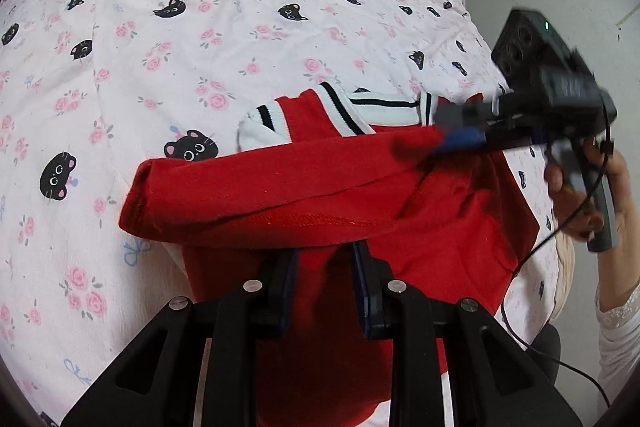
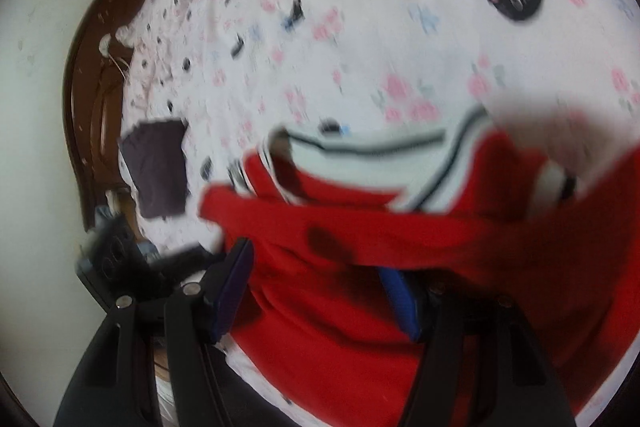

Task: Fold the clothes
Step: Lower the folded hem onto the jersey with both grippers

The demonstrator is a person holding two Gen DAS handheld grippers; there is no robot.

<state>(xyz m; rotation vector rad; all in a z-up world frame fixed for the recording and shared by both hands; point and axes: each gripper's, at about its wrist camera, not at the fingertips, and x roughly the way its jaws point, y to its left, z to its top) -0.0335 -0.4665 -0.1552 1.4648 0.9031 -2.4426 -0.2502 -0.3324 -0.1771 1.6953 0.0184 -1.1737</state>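
Observation:
A red garment (image 1: 320, 187) with a white, black-striped collar (image 1: 376, 107) lies on the pink cat-print bedsheet (image 1: 200, 27). A folded red edge is raised across it. The fold drapes over the tips of my left gripper (image 1: 324, 259), whose fingers sit close together with red cloth pinched between them. My right gripper (image 1: 444, 129) reaches in from the right at the fold's far end, blurred. In the right wrist view my right gripper (image 2: 320, 275) stands with fingers wide apart and the red garment (image 2: 340, 327) bunched between and over them. The collar (image 2: 360, 155) lies just beyond.
A dark purple folded cloth (image 2: 156, 167) lies on the sheet near the brown wooden headboard (image 2: 88, 107). A person's hand (image 1: 580, 195) holds the right gripper's handle, trailing a black cable (image 1: 532, 343). The bed edge and grey floor run along the right.

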